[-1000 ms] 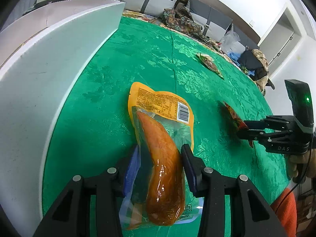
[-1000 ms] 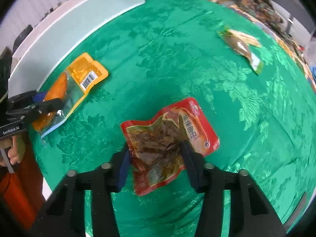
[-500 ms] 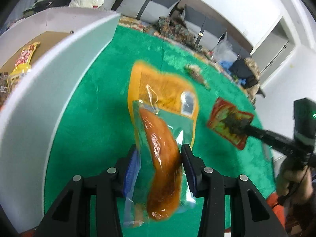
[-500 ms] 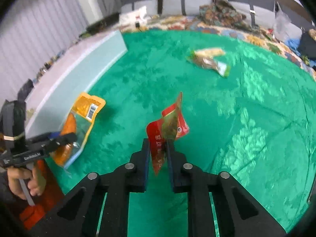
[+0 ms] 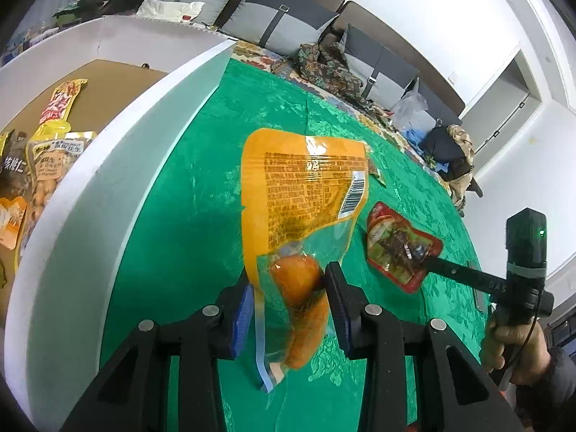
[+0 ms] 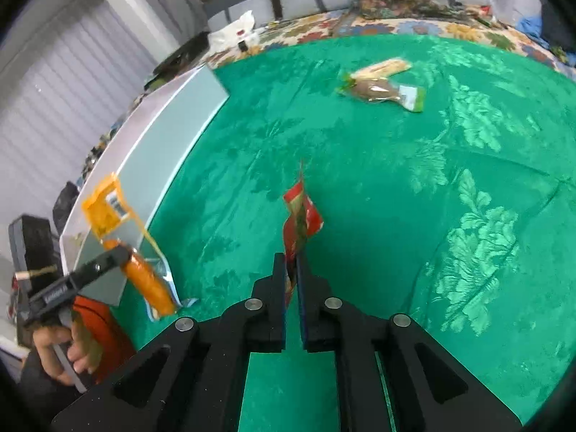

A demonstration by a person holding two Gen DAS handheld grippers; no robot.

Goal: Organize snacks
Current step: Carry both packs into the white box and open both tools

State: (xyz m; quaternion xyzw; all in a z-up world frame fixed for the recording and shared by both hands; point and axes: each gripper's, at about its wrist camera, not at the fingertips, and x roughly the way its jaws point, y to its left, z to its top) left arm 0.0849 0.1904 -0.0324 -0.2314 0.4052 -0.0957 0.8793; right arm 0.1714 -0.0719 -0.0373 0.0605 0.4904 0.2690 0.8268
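My left gripper [image 5: 288, 288] is shut on an orange sausage pack [image 5: 306, 194] and holds it up above the green cloth, beside the white box [image 5: 108, 180]. The pack also shows in the right wrist view [image 6: 144, 280]. My right gripper [image 6: 291, 270] is shut on a red snack pack [image 6: 300, 216], held edge-on in the air. In the left wrist view the red pack [image 5: 399, 244] hangs from the right gripper's fingers [image 5: 453, 270] at the right.
The white box holds several snack packs [image 5: 46, 158] on a brown floor. A green-and-tan snack pack [image 6: 381, 88] lies on the green cloth [image 6: 468, 180] at the far side. A sofa with clothes stands behind the table.
Both packs have been lifted off the cloth. The left gripper has risen and tilted toward the box, so its inside shows. The right gripper closed on the red pack and raised it.
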